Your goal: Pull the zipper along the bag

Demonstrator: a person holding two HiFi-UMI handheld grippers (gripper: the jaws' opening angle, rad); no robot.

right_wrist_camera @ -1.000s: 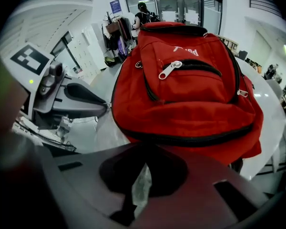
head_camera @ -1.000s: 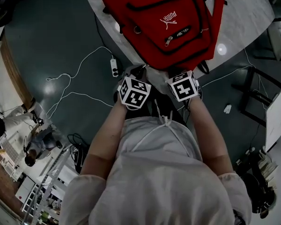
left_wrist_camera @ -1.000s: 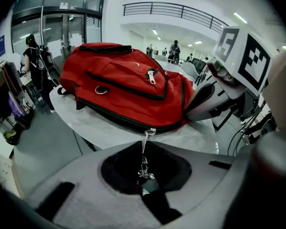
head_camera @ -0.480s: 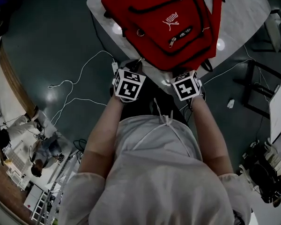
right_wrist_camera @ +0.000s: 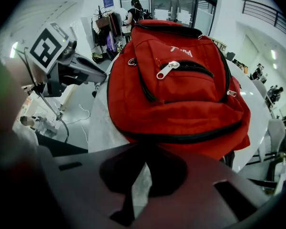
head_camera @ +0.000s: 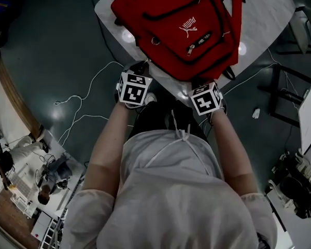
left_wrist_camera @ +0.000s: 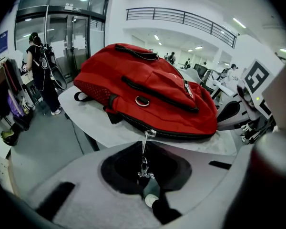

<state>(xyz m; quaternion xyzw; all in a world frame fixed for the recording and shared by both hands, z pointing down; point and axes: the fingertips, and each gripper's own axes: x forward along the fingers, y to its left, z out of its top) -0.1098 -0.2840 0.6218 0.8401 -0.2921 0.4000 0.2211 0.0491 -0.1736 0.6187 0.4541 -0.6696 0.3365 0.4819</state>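
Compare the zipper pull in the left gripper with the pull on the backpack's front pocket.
The main zipper pull is pinched in the shut left gripper and stretched taut off the bag. The front-pocket pull lies free on the fabric. The main zipper pull is thin and hangs from the lower seam. The front-pocket pull is a broad pale tab on the front face. Both belong to the red backpack.

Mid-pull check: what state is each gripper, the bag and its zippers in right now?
Left gripper: shut on the zipper pull, which is drawn taut.
Right gripper: shut on the backpack's near edge.
Backpack: lying flat on the table, front up.
Main zipper: looks shut along the stretch in view.
Front pocket zipper: shut.
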